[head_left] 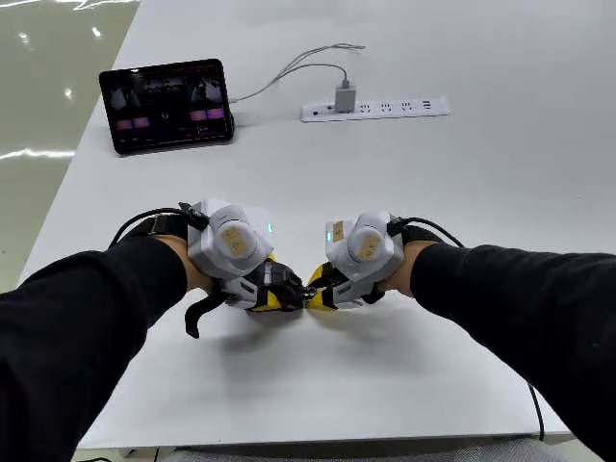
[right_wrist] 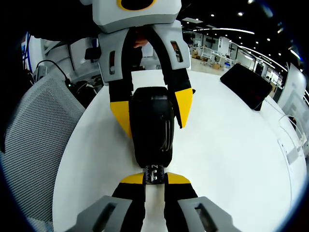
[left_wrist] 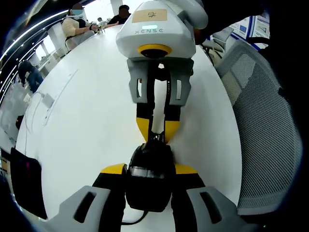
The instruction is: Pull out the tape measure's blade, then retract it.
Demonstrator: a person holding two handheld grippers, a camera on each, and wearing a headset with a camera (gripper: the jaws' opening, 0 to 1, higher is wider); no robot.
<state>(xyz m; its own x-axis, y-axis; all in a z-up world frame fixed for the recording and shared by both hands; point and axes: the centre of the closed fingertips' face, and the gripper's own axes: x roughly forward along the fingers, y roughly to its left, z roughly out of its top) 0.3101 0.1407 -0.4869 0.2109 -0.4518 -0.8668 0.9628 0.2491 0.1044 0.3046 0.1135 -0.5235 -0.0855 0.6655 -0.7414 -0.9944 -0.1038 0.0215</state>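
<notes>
A black tape measure (head_left: 277, 285) rests on the white table (head_left: 385, 192) between two grippers that face each other tip to tip. My left gripper (head_left: 268, 295) is shut on the tape measure body (left_wrist: 149, 179), its yellow tips on both sides of the case. My right gripper (head_left: 320, 296) meets it from the right. In the right gripper view the right gripper (right_wrist: 154, 178) is shut on the short marked blade end (right_wrist: 154, 172) just outside the tape measure case (right_wrist: 152, 128). Very little blade is out.
A dark tablet (head_left: 166, 104) lies at the far left of the table. A white power strip (head_left: 375, 108) with a charger (head_left: 345, 96) and cable sits at the back. The table's near edge is close below my arms. A mesh chair (left_wrist: 256, 121) stands beside it.
</notes>
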